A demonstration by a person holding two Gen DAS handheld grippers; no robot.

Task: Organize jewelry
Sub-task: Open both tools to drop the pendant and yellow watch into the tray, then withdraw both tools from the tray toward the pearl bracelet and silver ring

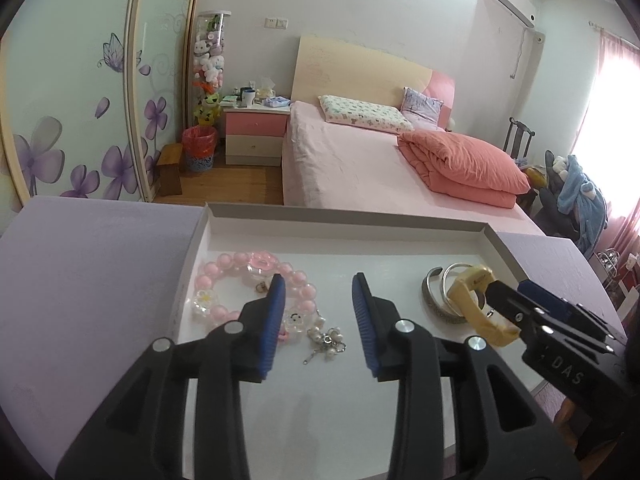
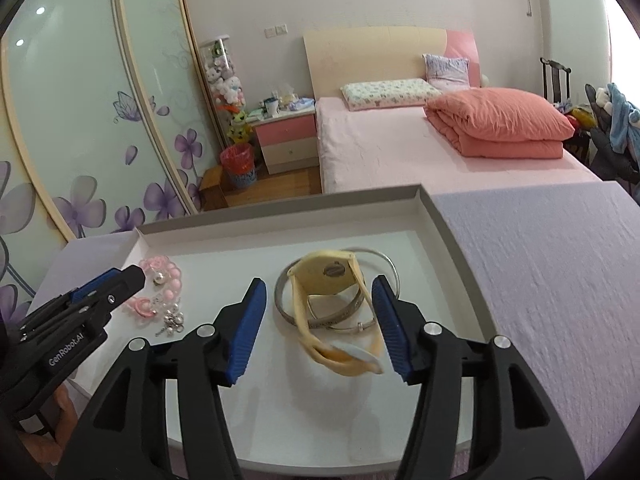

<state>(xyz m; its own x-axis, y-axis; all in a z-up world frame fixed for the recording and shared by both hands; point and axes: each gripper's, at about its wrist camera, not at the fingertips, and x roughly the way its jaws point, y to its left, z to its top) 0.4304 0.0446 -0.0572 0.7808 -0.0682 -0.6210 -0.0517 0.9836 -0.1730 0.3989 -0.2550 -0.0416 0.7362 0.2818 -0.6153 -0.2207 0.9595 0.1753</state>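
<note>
Bangles (image 2: 340,312) under yellow watch (image 2: 332,280)

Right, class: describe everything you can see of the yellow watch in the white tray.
The yellow watch is pale cream-yellow, apparently rubbery plastic, with a rounded case showing a dark oval plate. Its strap loops forward to a white end piece. It sits tilted atop the silver bangles, towards the right of the white tray. It lies between the open pads of the right hand-held gripper; whether a pad touches the strap is unclear.

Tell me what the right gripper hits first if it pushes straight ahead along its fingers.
Most likely the yellow watch: it sits between the open right gripper fingers, lying over the silver bangles in the white tray. Depth is hard to judge, so the tray floor might come first.
</note>
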